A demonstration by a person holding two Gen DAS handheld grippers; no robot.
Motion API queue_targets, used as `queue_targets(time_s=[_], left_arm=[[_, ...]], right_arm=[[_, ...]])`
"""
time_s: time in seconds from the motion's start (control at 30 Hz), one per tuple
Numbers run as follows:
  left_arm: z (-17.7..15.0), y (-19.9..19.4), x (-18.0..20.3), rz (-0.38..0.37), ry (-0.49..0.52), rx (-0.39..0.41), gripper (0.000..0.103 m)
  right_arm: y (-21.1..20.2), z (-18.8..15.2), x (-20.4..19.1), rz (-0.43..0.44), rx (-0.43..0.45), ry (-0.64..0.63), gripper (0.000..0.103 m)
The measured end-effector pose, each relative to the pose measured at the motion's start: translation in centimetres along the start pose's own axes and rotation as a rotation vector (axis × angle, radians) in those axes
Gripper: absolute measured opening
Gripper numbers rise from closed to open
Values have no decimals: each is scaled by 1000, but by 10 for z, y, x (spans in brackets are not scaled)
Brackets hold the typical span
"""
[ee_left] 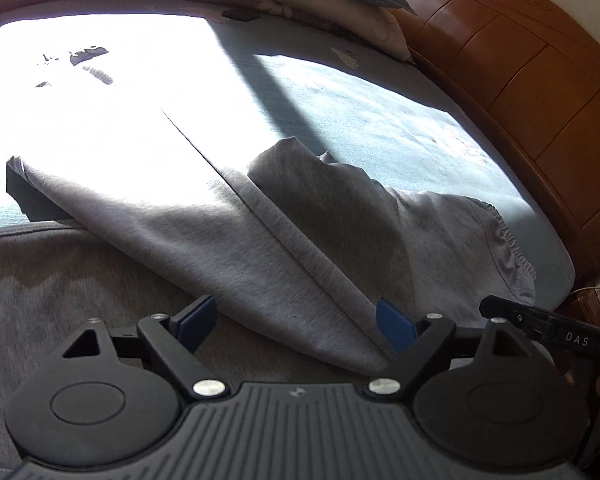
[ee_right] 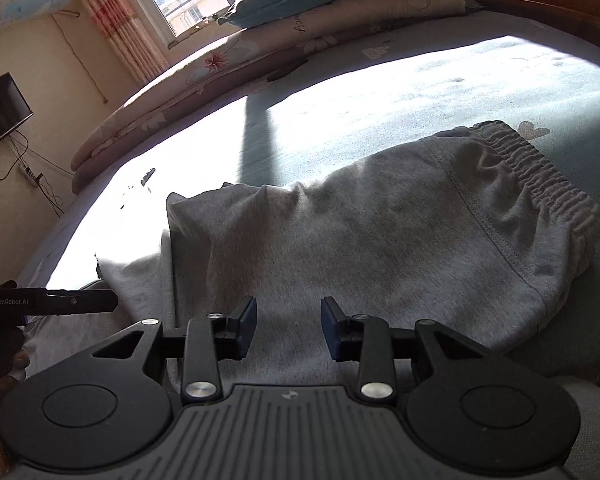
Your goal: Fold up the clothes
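The trousers [ee_right: 380, 232] are plain heather grey. The bedsheet [ee_right: 420, 92] is pale teal; the quilt [ee_right: 204, 76] is dusty pink with flowers. The headboard [ee_left: 520, 92] is orange-brown wood.

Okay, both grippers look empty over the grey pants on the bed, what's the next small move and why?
Probably lower the right gripper and close it on the grey pants just below it. Its jaws stand apart and empty, and the left gripper is wide open too, while the fabric lies rumpled, the fold unfinished.

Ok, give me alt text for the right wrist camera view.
Open right gripper hovers over grey sweatpants lying folded on a sunlit blue bedsheet, elastic waistband at right. Stacked pillows sit beyond, and the left gripper pokes in from the left edge.
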State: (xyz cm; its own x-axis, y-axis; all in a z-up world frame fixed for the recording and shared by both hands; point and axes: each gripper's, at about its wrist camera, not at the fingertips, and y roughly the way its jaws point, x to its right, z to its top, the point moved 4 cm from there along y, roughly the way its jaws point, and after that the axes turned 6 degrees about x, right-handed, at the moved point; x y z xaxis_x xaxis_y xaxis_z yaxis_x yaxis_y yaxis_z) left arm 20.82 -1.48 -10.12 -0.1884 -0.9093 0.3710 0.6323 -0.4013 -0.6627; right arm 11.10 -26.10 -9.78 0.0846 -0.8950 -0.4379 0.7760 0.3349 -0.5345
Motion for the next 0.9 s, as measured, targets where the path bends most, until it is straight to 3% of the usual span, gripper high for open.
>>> queue_targets(time_s=[0.13, 0.23, 0.43, 0.6, 0.7, 0.8, 0.9], left_arm=[[-20, -18, -30, 43, -74, 14, 89], [-27, -27, -48, 30, -99, 26, 89], [13, -20, -55, -68, -152, 108, 93], [52, -14, -58, -181, -178, 135, 93], [83, -6, -55, -312, -203, 99, 93], [113, 30, -44, -461, -239, 22, 95], [124, 74, -35, -523, -270, -106, 95]], right_arm=[[15, 9, -22, 53, -8, -49, 40], [26, 16, -36, 87, -16, -88, 40], [52, 26, -71, 243, -55, -156, 40], [71, 38, -81, 248, -57, -215, 39], [80, 55, -73, 233, -41, -208, 40], [84, 58, -64, 231, -41, -194, 40], [87, 55, -56, 236, -51, -175, 40]])
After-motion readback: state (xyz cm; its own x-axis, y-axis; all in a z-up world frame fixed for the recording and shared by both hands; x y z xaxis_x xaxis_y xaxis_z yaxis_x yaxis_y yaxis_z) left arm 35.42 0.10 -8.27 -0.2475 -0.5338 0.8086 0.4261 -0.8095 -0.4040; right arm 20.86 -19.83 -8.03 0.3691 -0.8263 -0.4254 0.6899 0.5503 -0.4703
